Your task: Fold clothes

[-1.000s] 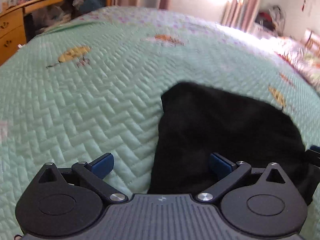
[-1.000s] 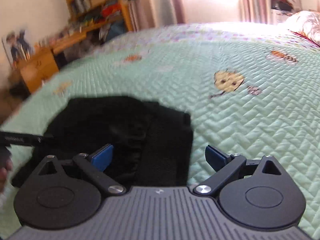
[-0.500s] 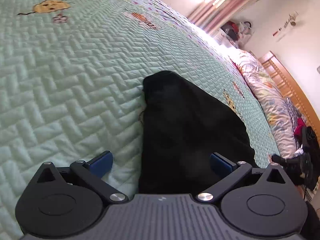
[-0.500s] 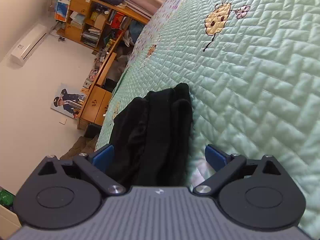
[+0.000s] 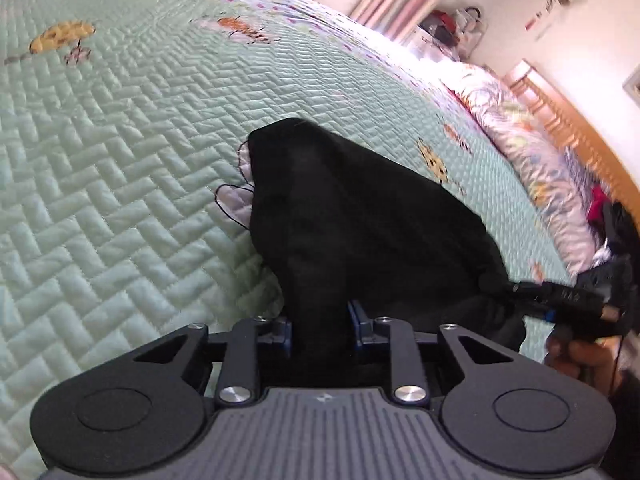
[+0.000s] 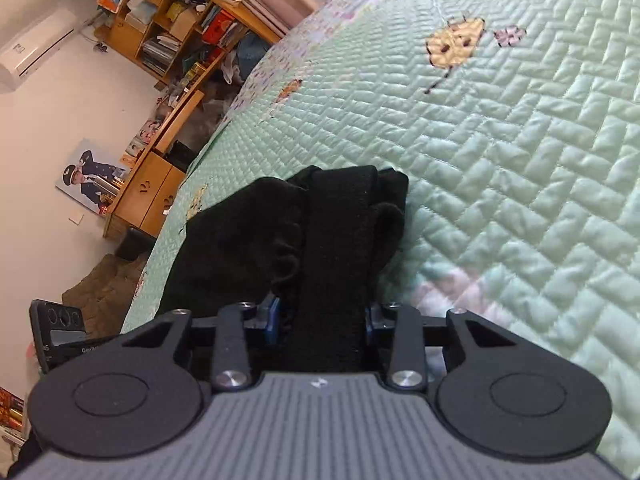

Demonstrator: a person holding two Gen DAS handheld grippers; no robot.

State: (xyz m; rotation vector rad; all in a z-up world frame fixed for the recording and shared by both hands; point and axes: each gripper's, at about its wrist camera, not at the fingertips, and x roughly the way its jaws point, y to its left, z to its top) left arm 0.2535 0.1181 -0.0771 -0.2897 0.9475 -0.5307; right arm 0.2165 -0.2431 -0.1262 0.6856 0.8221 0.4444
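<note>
green quilt [image 5: 120, 160]; both tongs just closed, pinching the black garment [image 5: 360, 216].

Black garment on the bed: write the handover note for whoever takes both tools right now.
Left tool: jaws have just been closing and now pinch a bunched end of the black garment.
Right tool: jaws have just been closing too, now clamped on the garment's ribbed band.
The garment lies crumpled on the green quilt, near its edge, gripped at both ends.
Done: both grips taken.
Left: lift, spread it flat, then make the folds. No neat fold is visible yet.
</note>
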